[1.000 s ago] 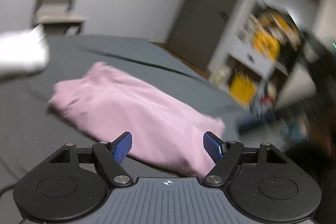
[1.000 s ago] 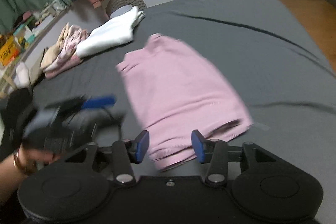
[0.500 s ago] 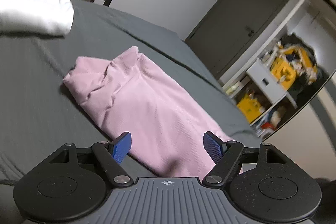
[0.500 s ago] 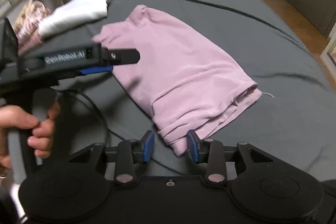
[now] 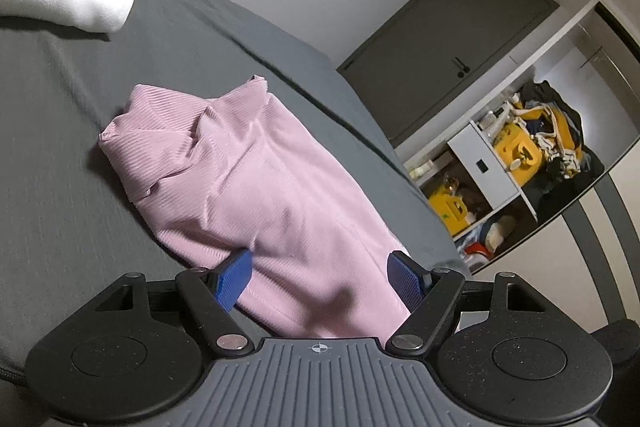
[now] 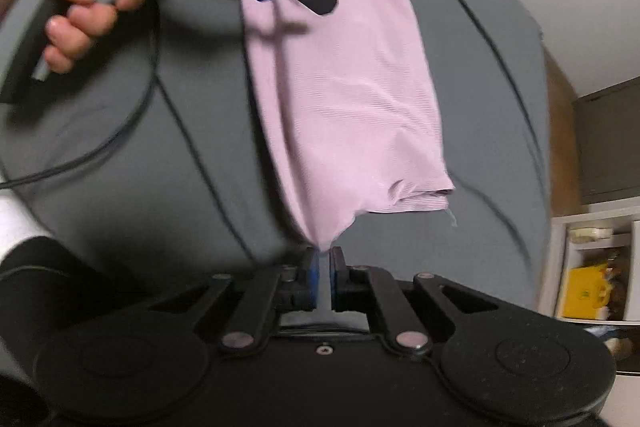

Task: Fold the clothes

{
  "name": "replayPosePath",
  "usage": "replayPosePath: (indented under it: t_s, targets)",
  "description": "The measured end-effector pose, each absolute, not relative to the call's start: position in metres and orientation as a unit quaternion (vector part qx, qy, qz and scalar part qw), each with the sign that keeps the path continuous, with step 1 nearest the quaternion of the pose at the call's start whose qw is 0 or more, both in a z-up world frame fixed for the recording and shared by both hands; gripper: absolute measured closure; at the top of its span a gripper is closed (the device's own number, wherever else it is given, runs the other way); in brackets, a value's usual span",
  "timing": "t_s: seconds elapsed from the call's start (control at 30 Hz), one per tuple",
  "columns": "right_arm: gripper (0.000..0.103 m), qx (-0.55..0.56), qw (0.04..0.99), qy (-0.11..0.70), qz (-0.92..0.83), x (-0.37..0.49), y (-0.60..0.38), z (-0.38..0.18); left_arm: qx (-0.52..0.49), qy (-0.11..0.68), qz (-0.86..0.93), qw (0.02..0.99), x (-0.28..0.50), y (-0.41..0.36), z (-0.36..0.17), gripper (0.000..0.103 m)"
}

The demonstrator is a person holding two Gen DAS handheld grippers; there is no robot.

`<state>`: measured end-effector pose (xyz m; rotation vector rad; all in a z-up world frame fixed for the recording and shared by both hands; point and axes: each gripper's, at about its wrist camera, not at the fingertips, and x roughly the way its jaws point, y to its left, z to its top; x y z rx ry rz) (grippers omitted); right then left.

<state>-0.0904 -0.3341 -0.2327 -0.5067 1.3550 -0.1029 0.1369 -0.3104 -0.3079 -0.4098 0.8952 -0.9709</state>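
Right gripper (image 6: 324,261) newly onto pink garment (image 6: 352,99) (pinched)

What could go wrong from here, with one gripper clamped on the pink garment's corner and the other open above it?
1. The right gripper pinches only the tip of the pink garment; a pull may slip it free.
2. The left gripper is open over the near edge, gripping nothing, so lifting one-sided could skew the fold.
3. The black cable lies on the bed beside the garment and might snag.
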Motion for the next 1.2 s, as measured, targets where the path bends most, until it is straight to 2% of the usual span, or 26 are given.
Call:
replayPosePath:
  t_s: [0.07, 0.13, 0.3, 0.6, 0.67, 0.73, 0.9, 0.93, 0.97, 1.03, 1.2]
  targets:
    - [0.075, -0.281, 0.74, 0.61, -0.02, -0.098, -0.323, -0.229, -0.187, 0.411, -0.45, 0.77, 0.135, -0.31, -0.307, 0.028]
    - [0.069, -0.33, 0.73, 0.599, 0.007, -0.106, -0.311, -0.226, -0.191, 0.407, -0.453, 0.77, 0.133, -0.309, -0.308, 0.027]
    - [0.07, -0.481, 0.669, 0.557, 0.103, -0.123, -0.28, -0.237, -0.219, 0.397, -0.454, 0.767, 0.13, -0.304, -0.313, 0.027]
    - [0.078, -0.658, 0.524, 0.505, 0.194, -0.116, -0.26, -0.295, -0.259, 0.395, -0.444, 0.762, 0.134, -0.295, -0.319, 0.027]
    - [0.094, -0.643, 0.516, 0.53, 0.198, -0.109, -0.261, -0.299, -0.267, 0.394, -0.441, 0.761, 0.135, -0.293, -0.321, 0.027]
    - [0.097, -0.614, 0.516, 0.565, 0.194, -0.102, -0.264, -0.298, -0.276, 0.393, -0.439, 0.759, 0.137, -0.291, -0.322, 0.027]
    - [0.092, -0.525, 0.577, 0.599, 0.182, -0.059, -0.269, -0.244, -0.265, 0.366, -0.426, 0.784, 0.123, -0.291, -0.323, 0.027]
    - [0.087, -0.499, 0.602, 0.598, 0.173, -0.044, -0.27, -0.226, -0.26, 0.359, -0.423, 0.79, 0.12, -0.291, -0.324, 0.027]
    - [0.079, -0.48, 0.627, 0.592, 0.162, -0.028, -0.273, -0.207, -0.247, 0.354, -0.422, 0.797, 0.116, -0.294, -0.323, 0.027]
    - [0.073, -0.448, 0.671, 0.573, 0.146, 0.003, -0.278, -0.172, -0.222, 0.343, -0.419, 0.811, 0.109, -0.298, -0.321, 0.027]
    - [0.066, -0.404, 0.723, 0.523, 0.202, 0.074, -0.274, -0.137, -0.182, 0.326, -0.416, 0.829, 0.101, -0.304, -0.318, 0.027]
